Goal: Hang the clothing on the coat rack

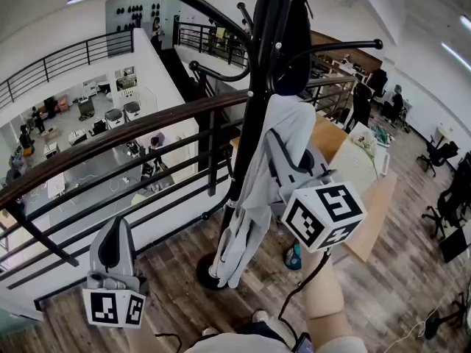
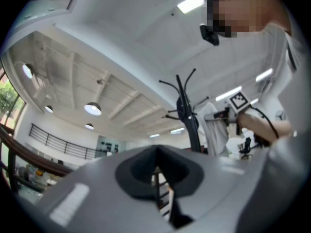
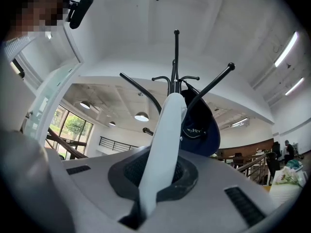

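Observation:
The black coat rack [image 1: 254,123] stands by the railing, with a dark cap [image 1: 296,43] on an upper hook. A light grey garment [image 1: 250,204] hangs down along the pole. My right gripper [image 1: 280,153] is shut on its upper part, close beside the pole. In the right gripper view a white strip of the garment [image 3: 165,140] runs up from the pinching right gripper [image 3: 155,178] towards the coat rack [image 3: 176,62] and the cap [image 3: 199,127]. My left gripper [image 1: 115,226] is low at the left, shut and empty. The left gripper [image 2: 156,166] points towards the coat rack [image 2: 187,115].
A dark railing [image 1: 110,138] with a wooden top rail runs behind the rack, with a drop to a lower floor beyond. A wooden desk [image 1: 368,197] stands to the right. The rack's round base [image 1: 206,273] rests on the plank floor near my feet.

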`<state>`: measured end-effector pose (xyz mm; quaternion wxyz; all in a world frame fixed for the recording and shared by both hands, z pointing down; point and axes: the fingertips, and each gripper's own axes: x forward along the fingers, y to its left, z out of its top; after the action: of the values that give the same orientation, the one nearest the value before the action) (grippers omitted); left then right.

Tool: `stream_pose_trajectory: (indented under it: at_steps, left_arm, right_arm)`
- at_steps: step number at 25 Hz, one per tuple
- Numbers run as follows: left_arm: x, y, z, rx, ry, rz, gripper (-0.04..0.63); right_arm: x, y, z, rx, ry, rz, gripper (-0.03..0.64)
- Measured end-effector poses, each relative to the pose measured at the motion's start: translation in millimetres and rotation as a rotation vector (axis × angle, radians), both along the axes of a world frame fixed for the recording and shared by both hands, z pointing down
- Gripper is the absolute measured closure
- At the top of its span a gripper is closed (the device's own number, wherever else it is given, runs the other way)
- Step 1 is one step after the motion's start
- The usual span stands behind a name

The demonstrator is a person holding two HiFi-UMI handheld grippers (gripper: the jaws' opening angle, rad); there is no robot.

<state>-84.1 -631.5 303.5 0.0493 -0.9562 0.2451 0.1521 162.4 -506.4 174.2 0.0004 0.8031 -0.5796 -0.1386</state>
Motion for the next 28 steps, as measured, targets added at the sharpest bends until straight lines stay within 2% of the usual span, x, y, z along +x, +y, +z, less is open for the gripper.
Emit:
stream_pose_trajectory:
  at_steps: [8,10,17,21,28]
  left_arm:
    - [5,4,6,-0.010,-0.027,0.028,0.589]
    - [9,6,7,-0.011,-0.035,0.035,0.589]
    - [11,11,6,-0.005,-0.038,0.038,0.589]
    - [11,15,6,0.001,-0.039,0.046,0.589]
    - [32,46,0,0.011,-0.034,0.058,0.589]
  right_arm:
    - [9,13,11,0.024,-0.009,0.066,0.604]
    - [11,17,12,0.031,-0.008,0.074,0.586]
    - [-6,31,14,0.045,0.010,0.057,0.508]
    - [-21,40,17,0.052,0.024,0.048,0.494]
    - [-23,78,20,0.063,0.030,0.025,0.491]
